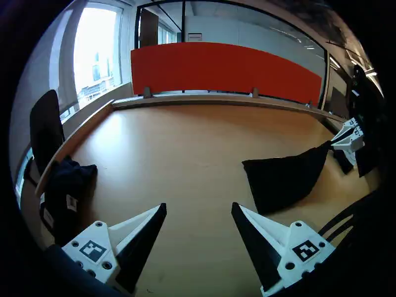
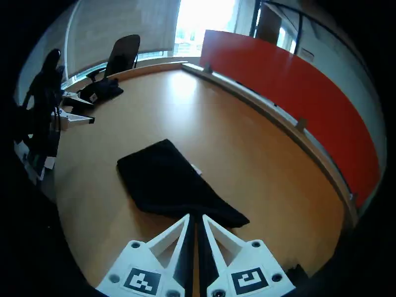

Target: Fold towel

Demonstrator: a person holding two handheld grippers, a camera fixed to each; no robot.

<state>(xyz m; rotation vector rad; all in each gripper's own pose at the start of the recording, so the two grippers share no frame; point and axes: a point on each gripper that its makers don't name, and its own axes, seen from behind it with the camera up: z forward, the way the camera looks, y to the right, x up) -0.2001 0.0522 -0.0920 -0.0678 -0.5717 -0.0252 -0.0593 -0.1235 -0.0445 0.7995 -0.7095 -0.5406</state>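
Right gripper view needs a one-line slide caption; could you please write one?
Right tongs closed on the near edge of a black towel on the wooden table.

The wooden table (image 1: 188,143) bears a black towel (image 1: 287,178) out on its open top and a dark cloth bundle (image 1: 67,183) at its window-side edge

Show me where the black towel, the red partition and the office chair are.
black towel (image 2: 163,180), right gripper view, middle of the cloth
red partition (image 1: 222,69), left gripper view, centre of the panel
office chair (image 2: 123,54), right gripper view, backrest
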